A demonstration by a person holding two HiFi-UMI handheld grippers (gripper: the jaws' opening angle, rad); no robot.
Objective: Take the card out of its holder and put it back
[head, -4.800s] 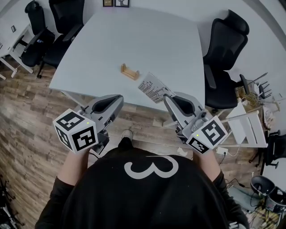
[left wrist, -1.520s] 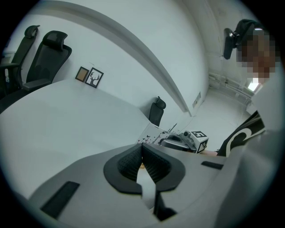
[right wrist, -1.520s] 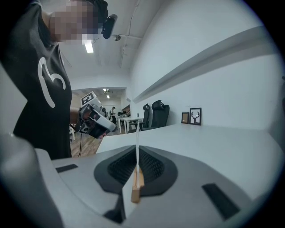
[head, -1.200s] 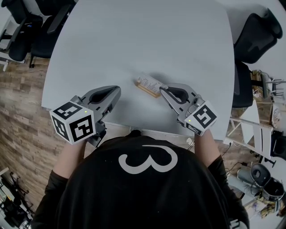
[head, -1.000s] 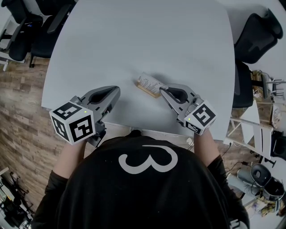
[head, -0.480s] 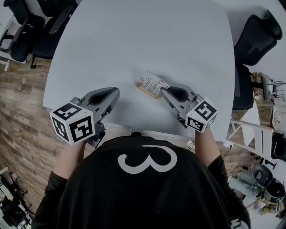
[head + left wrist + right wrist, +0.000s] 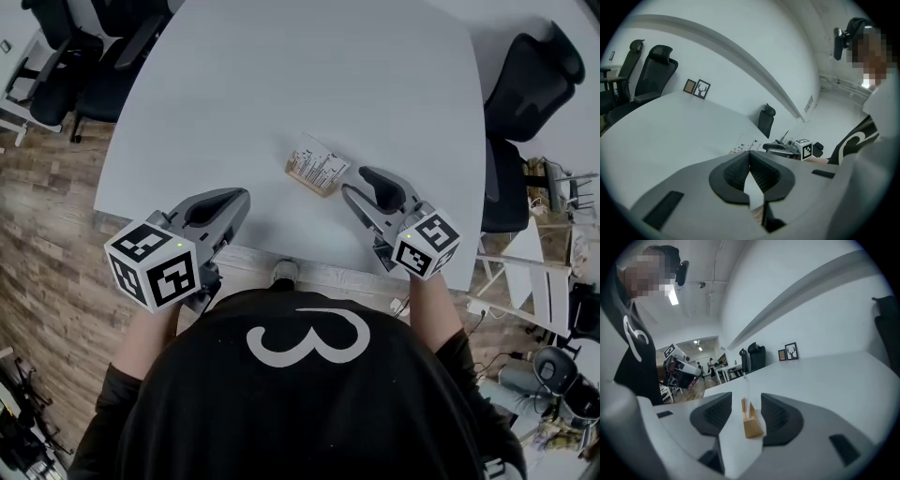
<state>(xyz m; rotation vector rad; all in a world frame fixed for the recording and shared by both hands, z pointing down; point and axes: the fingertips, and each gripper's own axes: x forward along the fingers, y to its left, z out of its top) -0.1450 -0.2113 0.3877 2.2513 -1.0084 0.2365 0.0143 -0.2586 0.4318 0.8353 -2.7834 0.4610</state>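
Observation:
A white printed card (image 7: 317,159) stands upright in its small wooden holder (image 7: 305,180) on the white table (image 7: 281,75), near the front edge. My right gripper (image 7: 354,186) is just to the right of it, a short gap away. Its jaws have just been opening and now stand open with nothing gripped. In the right gripper view the holder (image 7: 751,425) and the edge-on card (image 7: 746,392) show ahead between the open pads of my right gripper (image 7: 746,400). My left gripper (image 7: 241,198) hovers at the table's near edge, shut and empty; its view (image 7: 750,153) shows the card (image 7: 746,143) off to the right.
Black office chairs stand at the far left (image 7: 66,56) and to the right of the table (image 7: 525,94). The table's front edge (image 7: 281,258) runs just under both grippers, with wooden floor (image 7: 47,234) below. Two framed pictures (image 7: 697,87) lean on the far wall.
The right gripper's jaws opened and let go of the card, then drew back toward the person. The card now stands alone in the holder. The left gripper shifted slightly.

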